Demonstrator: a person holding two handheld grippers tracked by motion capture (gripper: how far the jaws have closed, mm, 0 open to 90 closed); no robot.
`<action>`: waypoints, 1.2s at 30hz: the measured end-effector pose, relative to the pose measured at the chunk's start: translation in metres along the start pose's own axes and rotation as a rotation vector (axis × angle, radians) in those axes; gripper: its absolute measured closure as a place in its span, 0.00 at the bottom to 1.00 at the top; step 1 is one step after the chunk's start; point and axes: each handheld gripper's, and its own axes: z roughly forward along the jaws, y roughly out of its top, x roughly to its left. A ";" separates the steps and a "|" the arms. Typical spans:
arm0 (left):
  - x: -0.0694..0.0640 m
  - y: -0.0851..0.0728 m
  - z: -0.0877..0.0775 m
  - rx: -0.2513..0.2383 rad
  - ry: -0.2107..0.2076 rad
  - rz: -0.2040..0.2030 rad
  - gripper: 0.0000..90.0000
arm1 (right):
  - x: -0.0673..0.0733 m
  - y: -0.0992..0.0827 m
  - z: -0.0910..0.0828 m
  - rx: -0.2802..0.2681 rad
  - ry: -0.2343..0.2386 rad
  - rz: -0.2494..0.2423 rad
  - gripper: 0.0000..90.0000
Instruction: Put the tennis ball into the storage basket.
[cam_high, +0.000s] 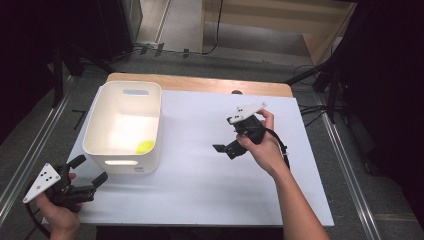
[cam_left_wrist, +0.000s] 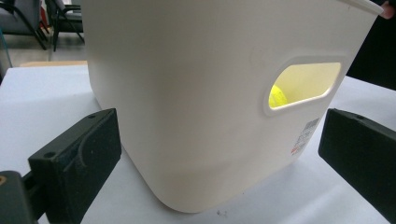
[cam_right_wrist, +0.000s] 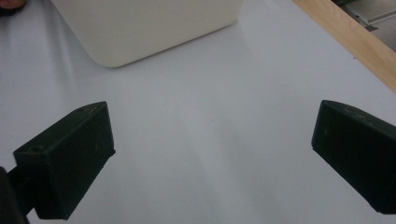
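I take the white bin (cam_high: 123, 127) as my landmark. It stands upright on the white table (cam_high: 210, 175), toward its far left part, and a small yellow-green ball (cam_high: 145, 146) lies on the bin's floor in the near right corner; in the left gripper view I catch the same ball (cam_left_wrist: 277, 96) through the handle slot of the bin's near wall (cam_left_wrist: 196, 107). My left gripper (cam_high: 91, 172) sits just off the bin's near left corner, at the table's near edge, its jaws spread wide with nothing between them, and they point at the bin's wall without touching it. My right gripper (cam_high: 226, 148) is held above the bare table well to the right of the bin, tipped down and toward it; its jaws are likewise parted and empty, and in the right gripper view (cam_right_wrist: 212, 154) I see plain table between them with the bin's corner (cam_right_wrist: 140, 28) farther off. I judge the placing to be done: the ball is in the bin, both grippers have let go, and I see no other loose thing on the table around the bin. What is left, as far as I can judge, is at most drawing both hands back from the bin.
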 end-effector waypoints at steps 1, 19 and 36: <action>0.000 0.000 0.000 -0.001 0.001 0.000 0.00 | -0.001 -0.005 -0.002 -0.006 -0.003 0.011 0.00; -0.001 0.000 0.001 0.002 0.006 0.005 0.00 | -0.011 -0.099 -0.036 -0.175 -0.098 0.155 0.00; -0.001 0.000 0.001 0.002 0.009 0.009 0.00 | -0.006 -0.174 -0.049 -0.268 -0.187 0.271 0.00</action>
